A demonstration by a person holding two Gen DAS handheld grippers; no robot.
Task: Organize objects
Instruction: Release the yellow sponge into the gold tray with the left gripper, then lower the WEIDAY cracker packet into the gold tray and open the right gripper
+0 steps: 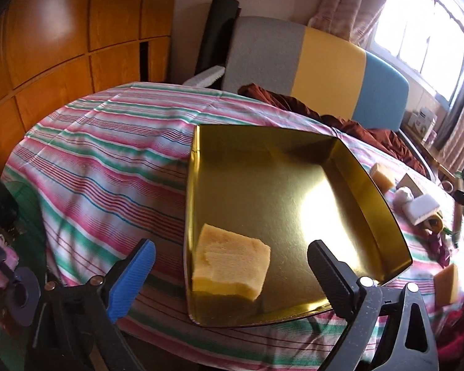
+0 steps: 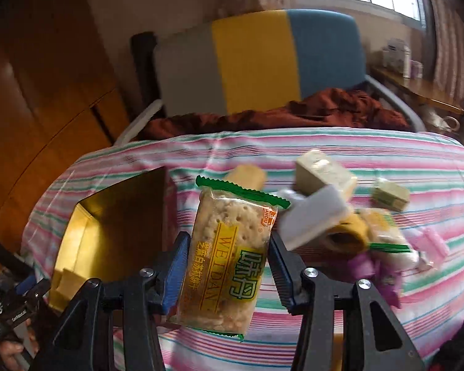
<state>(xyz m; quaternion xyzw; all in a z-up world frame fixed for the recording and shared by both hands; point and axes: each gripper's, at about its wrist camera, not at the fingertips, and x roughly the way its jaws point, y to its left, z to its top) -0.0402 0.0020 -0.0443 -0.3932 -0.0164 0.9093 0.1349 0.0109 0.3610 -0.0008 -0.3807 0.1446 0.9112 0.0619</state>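
A gold tray (image 1: 349, 167) lies on the striped tablecloth, with one yellow sponge block (image 1: 230, 266) in its near left corner. My left gripper (image 1: 232, 266) is open and empty, its fingers either side of that sponge, above it. My right gripper (image 2: 229, 259) is shut on a packet of crackers (image 2: 229, 256) with a green-edged wrapper, held above the cloth. The tray (image 2: 120, 216) also shows at the left of the right wrist view. A heap of loose items lies right of the packet: a white block (image 2: 312, 219), tan blocks (image 2: 324, 173), another cracker packet (image 2: 386, 235).
The table has a pink, green and white striped cloth (image 1: 108, 160). A grey, yellow and blue chair back (image 1: 318, 61) with brown cloth (image 1: 371, 126) stands behind it. More sponges (image 1: 382, 176) and small items lie right of the tray. Wooden cabinets (image 1: 62, 46) stand at left.
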